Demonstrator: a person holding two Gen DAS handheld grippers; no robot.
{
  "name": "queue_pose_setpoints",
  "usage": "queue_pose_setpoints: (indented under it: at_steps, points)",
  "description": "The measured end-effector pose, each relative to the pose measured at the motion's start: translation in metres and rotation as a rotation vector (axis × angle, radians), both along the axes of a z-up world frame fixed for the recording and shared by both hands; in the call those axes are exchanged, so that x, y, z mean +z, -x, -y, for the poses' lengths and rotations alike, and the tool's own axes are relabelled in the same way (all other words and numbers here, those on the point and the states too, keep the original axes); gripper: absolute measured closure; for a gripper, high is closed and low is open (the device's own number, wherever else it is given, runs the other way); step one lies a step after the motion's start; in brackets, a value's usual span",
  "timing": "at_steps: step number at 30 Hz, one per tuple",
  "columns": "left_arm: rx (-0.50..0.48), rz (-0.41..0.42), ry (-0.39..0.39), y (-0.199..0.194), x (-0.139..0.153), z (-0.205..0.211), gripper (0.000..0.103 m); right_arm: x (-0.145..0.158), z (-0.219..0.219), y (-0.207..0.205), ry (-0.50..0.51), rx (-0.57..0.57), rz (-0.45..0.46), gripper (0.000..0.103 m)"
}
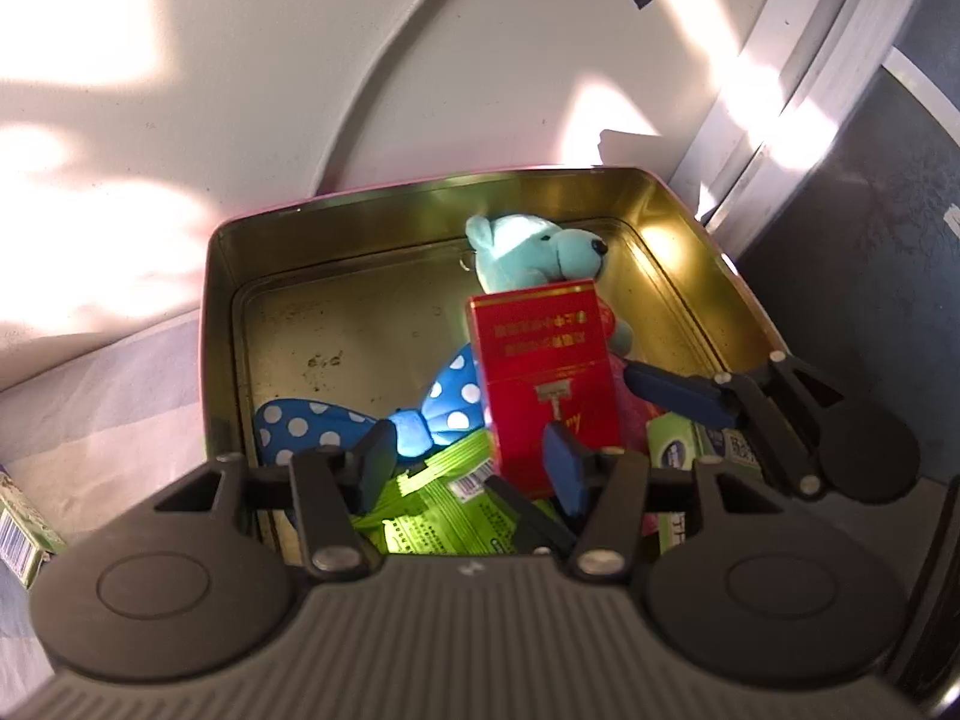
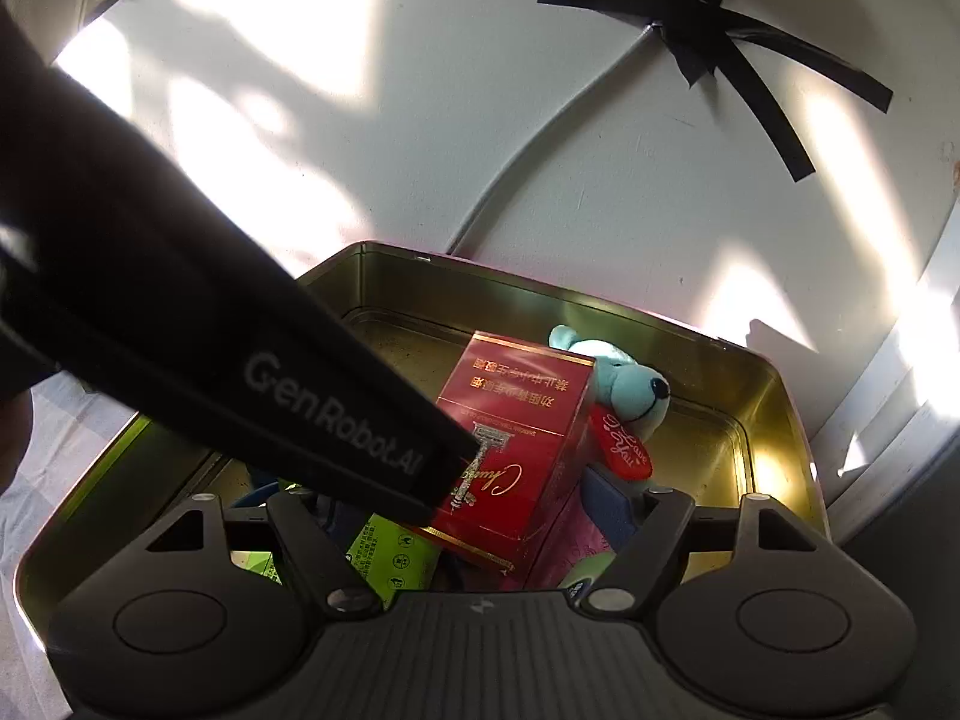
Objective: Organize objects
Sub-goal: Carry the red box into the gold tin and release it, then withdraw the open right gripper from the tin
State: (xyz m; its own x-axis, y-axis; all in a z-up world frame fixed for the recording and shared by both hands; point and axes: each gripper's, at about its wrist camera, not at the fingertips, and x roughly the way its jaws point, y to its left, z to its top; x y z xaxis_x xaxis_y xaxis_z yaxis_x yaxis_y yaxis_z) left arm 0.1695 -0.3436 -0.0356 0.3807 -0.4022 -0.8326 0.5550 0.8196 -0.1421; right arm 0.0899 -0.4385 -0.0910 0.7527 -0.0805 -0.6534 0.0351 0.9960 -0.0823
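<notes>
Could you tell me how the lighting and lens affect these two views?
Left wrist: sun patches on the white table, glare inside the tin, edges bowed by fisheye. Right wrist: a dark blurred bar blocks the left side; the red box is sharp.

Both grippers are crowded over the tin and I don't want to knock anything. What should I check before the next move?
1. Red box inside the tin: ok.
2. Red box lying flat: not ok, it stands tilted against the teal bear.
3. Left gripper released: ok, open, though one pad sits right at the box.
4. Right gripper gripping the box: cannot tell; the box is between its fingers, one hidden.
5. Everything in the tin: not ok, a small box lies outside.
</notes>
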Motion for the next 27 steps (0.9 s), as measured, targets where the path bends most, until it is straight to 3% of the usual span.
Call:
queue_pose_setpoints:
  at_steps: [14, 19, 21, 27]
  points:
    - [0.018, 0.028, -0.040, 0.041, 0.005, -0.027, 0.046, 0.022, -0.018, 0.067, -0.100, -0.063, 0.050, 0.031]
    - [0.006, 0.043, -0.035, 0.066, 0.011, -0.035, 0.045, 0.033, -0.012, 0.096, -0.104, -0.072, 0.063, 0.031]
    - [-0.005, 0.055, -0.028, 0.078, 0.015, -0.040, 0.045, 0.024, 0.001, 0.095, -0.106, -0.065, 0.080, 0.031]
    - [-0.047, 0.095, -0.012, 0.114, 0.022, -0.056, 0.044, 0.033, -0.011, 0.150, -0.151, -0.075, 0.088, 0.031]
